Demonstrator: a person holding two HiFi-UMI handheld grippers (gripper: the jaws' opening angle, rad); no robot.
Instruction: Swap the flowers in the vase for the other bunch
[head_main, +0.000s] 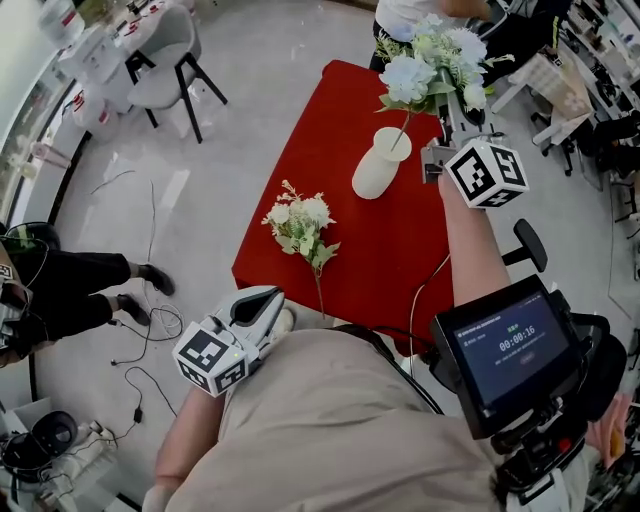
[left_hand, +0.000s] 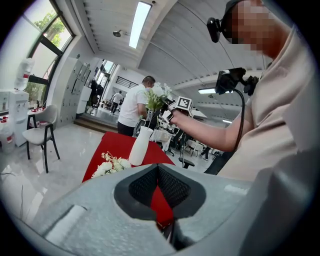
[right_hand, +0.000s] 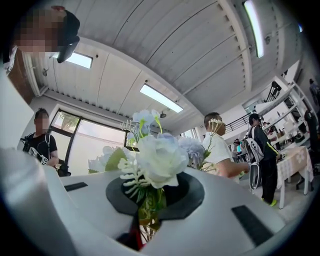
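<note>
A red-covered table (head_main: 330, 150) carries a white vase (head_main: 378, 164). Just above and right of the vase, my right gripper (head_main: 447, 108) is shut on a bunch of pale blue and white flowers (head_main: 432, 60). One thin stem runs down to the vase's mouth. In the right gripper view the blooms (right_hand: 161, 159) fill the space over the closed jaws (right_hand: 149, 212). A second bunch of cream flowers (head_main: 300, 226) lies flat on the cloth near the table's left front. My left gripper (head_main: 262, 308) is held near my body at the table's near edge, shut and empty (left_hand: 159, 196).
A grey chair (head_main: 165, 60) stands at the far left on the pale floor. A seated person's legs (head_main: 70, 290) and loose cables (head_main: 140, 345) are at the left. Another person (head_main: 410, 12) stands beyond the table's far end. A black office chair (head_main: 530, 245) is at the right.
</note>
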